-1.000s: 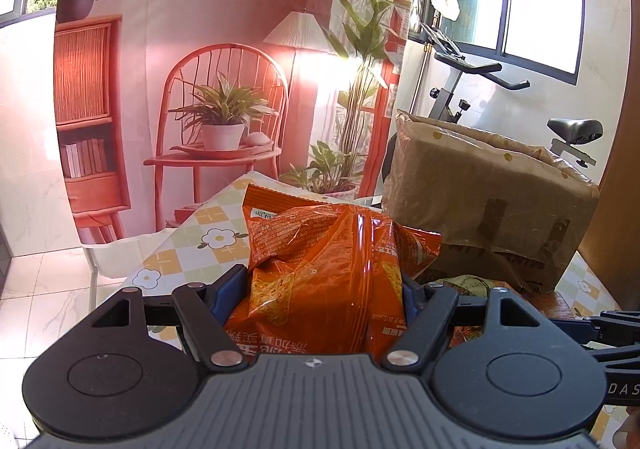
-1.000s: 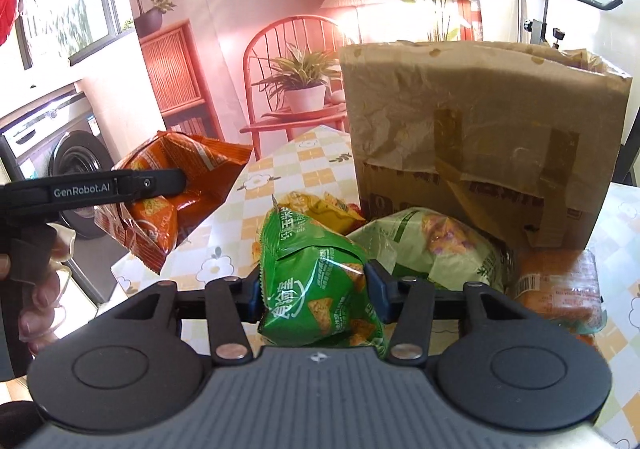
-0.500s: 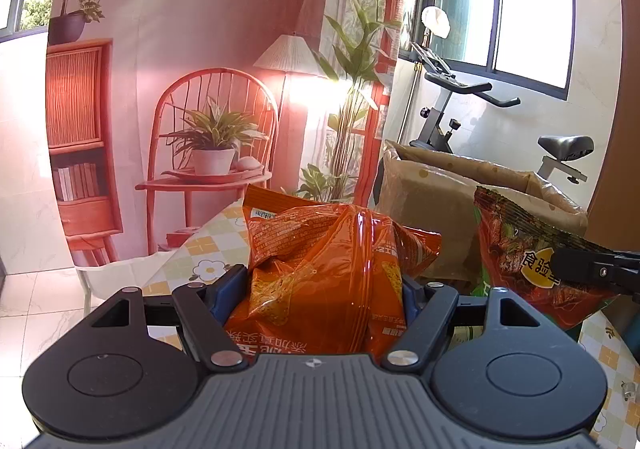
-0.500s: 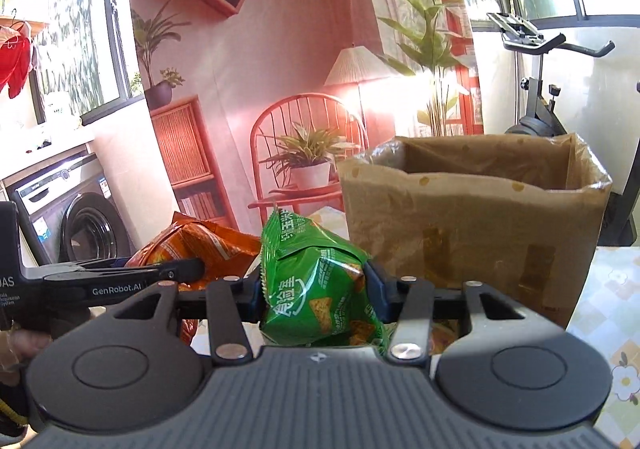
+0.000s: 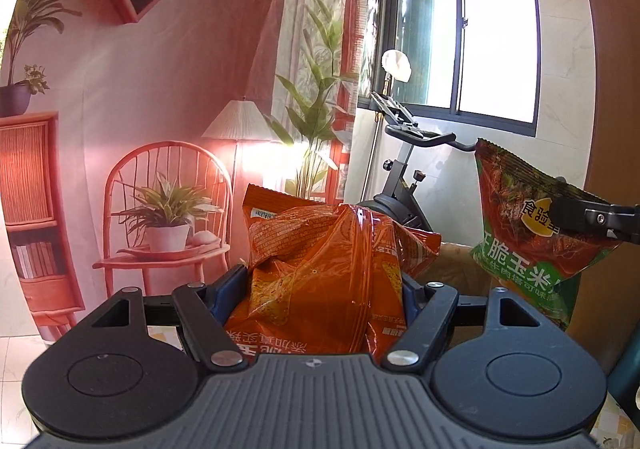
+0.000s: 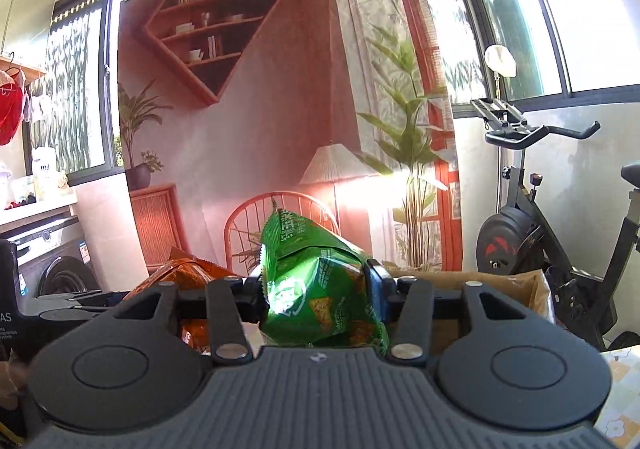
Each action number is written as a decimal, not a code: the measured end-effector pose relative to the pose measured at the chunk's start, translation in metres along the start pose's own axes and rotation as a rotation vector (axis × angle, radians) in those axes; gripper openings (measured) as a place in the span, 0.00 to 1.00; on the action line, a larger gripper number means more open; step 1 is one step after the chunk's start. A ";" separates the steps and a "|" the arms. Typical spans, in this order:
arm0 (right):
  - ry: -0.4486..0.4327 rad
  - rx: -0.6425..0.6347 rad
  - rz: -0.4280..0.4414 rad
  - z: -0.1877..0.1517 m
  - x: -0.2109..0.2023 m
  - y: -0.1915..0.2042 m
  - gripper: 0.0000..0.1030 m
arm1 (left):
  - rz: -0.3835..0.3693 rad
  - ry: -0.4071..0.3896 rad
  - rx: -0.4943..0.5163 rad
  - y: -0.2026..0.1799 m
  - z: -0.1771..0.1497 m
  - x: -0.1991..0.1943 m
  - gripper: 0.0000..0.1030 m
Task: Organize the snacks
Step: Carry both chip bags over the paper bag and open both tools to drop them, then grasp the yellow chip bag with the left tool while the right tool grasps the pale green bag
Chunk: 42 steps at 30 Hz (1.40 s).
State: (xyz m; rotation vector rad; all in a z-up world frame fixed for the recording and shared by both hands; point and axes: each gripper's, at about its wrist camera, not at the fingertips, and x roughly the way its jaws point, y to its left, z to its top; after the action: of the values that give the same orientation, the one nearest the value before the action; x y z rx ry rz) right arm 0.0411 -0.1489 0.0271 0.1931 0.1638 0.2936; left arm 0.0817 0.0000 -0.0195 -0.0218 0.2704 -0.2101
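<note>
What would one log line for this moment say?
left tongs: grip orange snack bag | right tongs: grip green snack bag | cardboard box: open, below

A table (image 6: pixel 624 385) with a checked, flowered cloth shows at lower right. A brown box (image 6: pixel 500 285) seems to stand on it.

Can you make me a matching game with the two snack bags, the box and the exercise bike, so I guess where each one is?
Things:
1. orange snack bag
2. green snack bag
3. cardboard box
4. exercise bike

Places:
A. standing on the floor near the window
B. open at the top, below and behind the raised bags
C. pinched in the right gripper
D. pinched in the left gripper

Right pairs: 1-D, 2-C, 3-B, 4-A
</note>
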 end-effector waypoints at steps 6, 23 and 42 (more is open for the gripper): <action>-0.040 0.046 -0.082 0.023 0.023 -0.053 0.49 | -0.037 -0.007 0.066 -0.038 0.028 0.045 0.75; 0.053 0.214 -0.202 -0.010 0.082 -0.153 0.84 | -0.093 0.147 0.109 -0.071 0.038 0.175 0.87; 0.137 0.008 -0.072 -0.072 0.025 -0.070 1.00 | -0.051 0.232 -0.001 0.079 0.002 0.073 0.85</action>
State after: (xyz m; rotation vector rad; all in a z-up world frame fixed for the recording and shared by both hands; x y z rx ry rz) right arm 0.0702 -0.1948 -0.0607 0.1747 0.3075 0.2343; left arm 0.1675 0.0620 -0.0406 -0.0058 0.5011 -0.2640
